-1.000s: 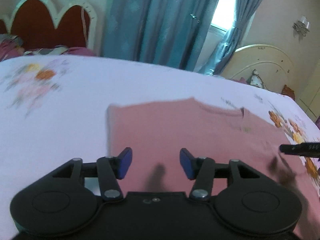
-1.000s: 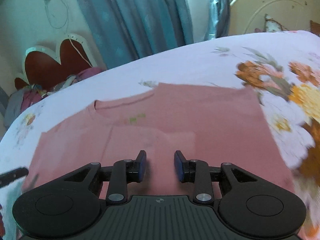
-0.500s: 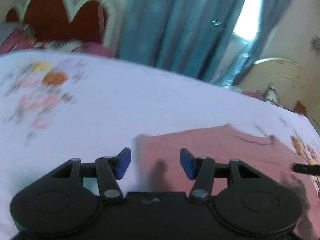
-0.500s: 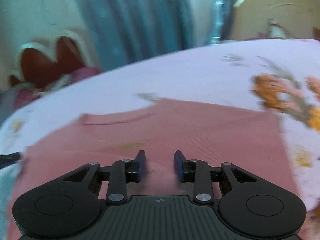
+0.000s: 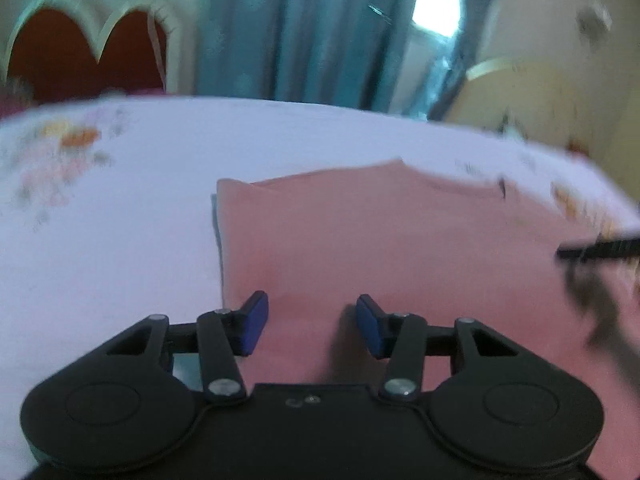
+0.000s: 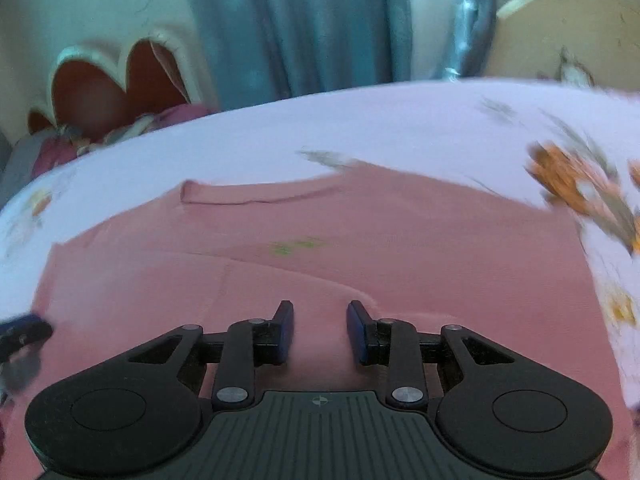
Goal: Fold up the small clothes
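Both the left hand-held gripper [image 5: 308,326] and right hand-held gripper [image 6: 319,330] hover spread over the pink shirt [image 6: 400,248] on the bed [image 5: 120,248], mid-fold, needing its near edge pinched next.

Shirt [image 6: 360,248] flat on bedsheet [image 6: 360,128]

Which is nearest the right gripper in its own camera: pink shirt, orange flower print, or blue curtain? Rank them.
From the right gripper:
1. Pink shirt, directly beneath and ahead.
2. Orange flower print, on the sheet, right.
3. Blue curtain, behind the bed.
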Available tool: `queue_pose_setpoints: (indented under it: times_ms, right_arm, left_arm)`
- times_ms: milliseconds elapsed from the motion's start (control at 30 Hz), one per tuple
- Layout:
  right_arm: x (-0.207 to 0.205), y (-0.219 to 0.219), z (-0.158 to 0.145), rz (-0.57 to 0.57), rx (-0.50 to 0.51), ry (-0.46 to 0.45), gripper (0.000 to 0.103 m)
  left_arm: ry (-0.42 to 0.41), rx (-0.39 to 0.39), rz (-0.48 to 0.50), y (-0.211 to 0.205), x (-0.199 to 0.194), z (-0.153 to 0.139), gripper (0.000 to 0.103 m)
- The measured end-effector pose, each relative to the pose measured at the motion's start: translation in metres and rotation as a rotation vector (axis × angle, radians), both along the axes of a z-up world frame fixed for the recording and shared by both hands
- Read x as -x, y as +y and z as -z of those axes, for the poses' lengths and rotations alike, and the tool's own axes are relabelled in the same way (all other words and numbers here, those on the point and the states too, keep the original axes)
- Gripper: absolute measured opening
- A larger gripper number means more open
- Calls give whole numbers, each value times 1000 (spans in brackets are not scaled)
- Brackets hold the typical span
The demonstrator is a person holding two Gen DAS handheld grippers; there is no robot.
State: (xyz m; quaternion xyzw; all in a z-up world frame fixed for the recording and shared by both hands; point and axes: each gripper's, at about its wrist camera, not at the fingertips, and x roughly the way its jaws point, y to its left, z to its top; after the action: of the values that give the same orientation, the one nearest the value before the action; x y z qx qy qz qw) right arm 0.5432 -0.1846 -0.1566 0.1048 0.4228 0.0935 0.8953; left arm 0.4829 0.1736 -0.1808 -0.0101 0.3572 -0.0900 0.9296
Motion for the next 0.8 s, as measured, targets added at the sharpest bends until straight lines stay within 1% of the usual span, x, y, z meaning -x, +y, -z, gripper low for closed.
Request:
queue_pose_setpoints:
  times_ms: [33, 133, 200, 233, 267, 333, 400, 467, 533, 600, 633, 667, 700, 733, 767, 800]
  right_arm:
    - [3, -2, -2, -5, 10, -4, 15]
    - [12, 0, -15, -18, 9, -28, 15]
    - [21, 3, -14, -40, 22, -26, 15]
    - [22, 5, -11, -47, 39, -13, 15]
    - [28, 4, -6, -49, 59, -6, 15]
    - [48, -3, -2, -51, 59, -10, 15]
    - [63, -8, -2, -47, 69, -8, 15]
    - [75, -9, -10, -32, 75, -22, 15]
    - [82, -6, -20, -26, 66, -51, 15]
    - [84, -2, -22, -26, 68, -68, 15]
    - [83, -1, -17, -26, 76, -47, 15]
    - [80, -1, -8, -17, 103, -2, 15]
    - [80, -3, -3, -12, 102, 5, 15]
    - [81, -5, -4, -4, 86, 7, 15]
    - [79, -3, -9, -1, 92, 20, 15]
    - [80, 1, -16, 0, 103, 12, 15]
  left_arm:
    - [1, -23, 0, -3, 2, -2, 50]
    - [-9, 21, -33, -1, 10, -11, 52]
    - [-20, 41, -39, -2, 16, -14, 52]
    - [-10, 44, -35, -3, 18, -13, 52]
    - [7, 41, -34, -4, 20, -11, 51]
    - [25, 35, -31, -2, 32, -4, 51]
    - [10, 19, -24, -2, 47, -2, 51]
    - [-9, 0, -7, -5, 56, -7, 51]
    - [-33, -9, 25, -10, 61, -12, 52]
    - [-36, -20, 41, -16, 60, -11, 52]
    - [-23, -25, 43, -17, 59, -9, 52]
    - [3, -32, 37, -16, 55, -4, 54]
    - [12, -25, 35, -14, 54, 1, 54]
    - [7, -18, 37, -12, 54, 1, 54]
    - [12, -20, 36, -13, 54, -2, 52]
    - [6, -23, 38, -14, 54, -7, 52]
